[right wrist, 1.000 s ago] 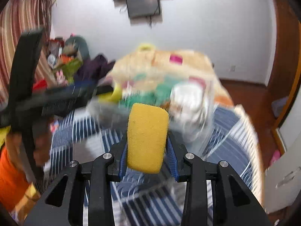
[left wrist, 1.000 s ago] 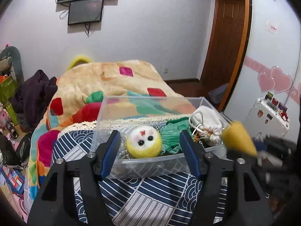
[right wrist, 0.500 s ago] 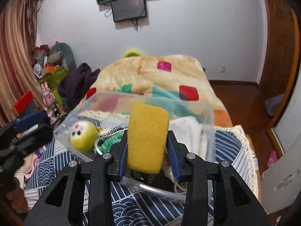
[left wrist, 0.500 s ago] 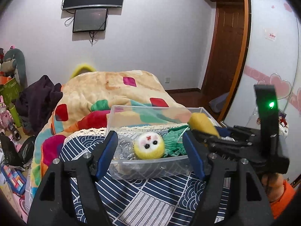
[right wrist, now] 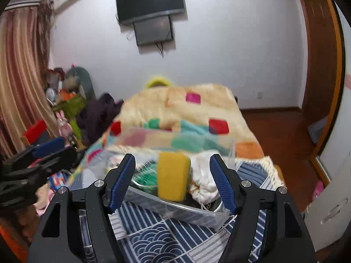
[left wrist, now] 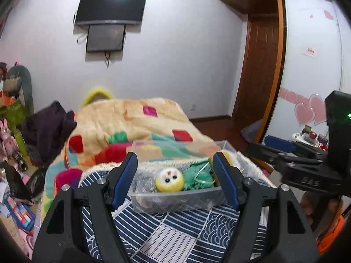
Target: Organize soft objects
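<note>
Here the right tongs (right wrist: 172,183) are opening over the clear plastic bin (right wrist: 175,208), and the yellow sponge (right wrist: 173,176) sits between the blue pads with a gap on each side, so nothing presses on it; it looks to be dropping upright into the bin, beside the white drawstring pouch (right wrist: 204,182) and the green knit piece (right wrist: 145,176). That release fits the job of gathering soft things in one container. The left tongs (left wrist: 175,180) stand open and empty, aimed at the same bin from the front, where the yellow plush ball with a face (left wrist: 169,179) lies against the green knit. The bin rests on a bed, on a navy and white patterned cover (left wrist: 175,236); behind it lies a cream blanket with coloured squares (left wrist: 131,120). Further back, a dark screen (left wrist: 110,6) hangs on the pale wall, a wooden door (left wrist: 261,70) stands to the right, and clutter crowds the left side
</note>
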`<state>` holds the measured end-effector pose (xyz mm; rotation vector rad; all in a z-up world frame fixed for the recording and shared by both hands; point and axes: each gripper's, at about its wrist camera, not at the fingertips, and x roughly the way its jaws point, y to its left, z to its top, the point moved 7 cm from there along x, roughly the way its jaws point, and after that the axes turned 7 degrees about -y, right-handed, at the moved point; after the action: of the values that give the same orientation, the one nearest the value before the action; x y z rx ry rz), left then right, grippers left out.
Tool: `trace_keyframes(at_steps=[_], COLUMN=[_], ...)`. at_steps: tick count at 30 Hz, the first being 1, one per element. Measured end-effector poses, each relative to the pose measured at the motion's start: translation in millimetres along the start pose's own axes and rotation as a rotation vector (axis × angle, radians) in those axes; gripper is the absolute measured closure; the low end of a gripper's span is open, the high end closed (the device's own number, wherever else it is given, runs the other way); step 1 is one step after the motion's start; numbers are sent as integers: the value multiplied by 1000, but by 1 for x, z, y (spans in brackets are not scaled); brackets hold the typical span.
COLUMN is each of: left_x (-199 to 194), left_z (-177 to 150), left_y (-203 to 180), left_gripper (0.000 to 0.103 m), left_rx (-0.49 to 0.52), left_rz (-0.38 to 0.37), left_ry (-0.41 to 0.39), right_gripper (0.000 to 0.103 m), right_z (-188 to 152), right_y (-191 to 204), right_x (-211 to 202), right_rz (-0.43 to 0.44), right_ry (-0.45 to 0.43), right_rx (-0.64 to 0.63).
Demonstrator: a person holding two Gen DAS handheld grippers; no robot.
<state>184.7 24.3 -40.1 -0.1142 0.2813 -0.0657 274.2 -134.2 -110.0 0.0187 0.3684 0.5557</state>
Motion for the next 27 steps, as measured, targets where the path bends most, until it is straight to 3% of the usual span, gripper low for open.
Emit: trace_keyframes(at_steps=[3, 6, 9, 15, 27], left_x=[-17, -36, -55, -80, -98], left_z=[10, 21, 30, 41, 47], left_y=[-4, -7, -12, -18, -27], left_gripper=[20, 14, 5, 2, 0], left_rx=[1, 13, 35, 54, 69], left_rz=[18, 25, 33, 27, 14], left_ry=[-43, -92, -140, -200, -239], right_gripper=[30, 27, 16, 1, 0], right_z=[16, 27, 34, 43, 46], right_y=[9, 18, 23, 31, 32], right_x=[-30, -58, -71, -92, -106], right_rz=[17, 32, 23, 12, -20], right_ry=[-69, -135, -175, -253, -332], right_rx=[-20, -39, -55, -67, -66])
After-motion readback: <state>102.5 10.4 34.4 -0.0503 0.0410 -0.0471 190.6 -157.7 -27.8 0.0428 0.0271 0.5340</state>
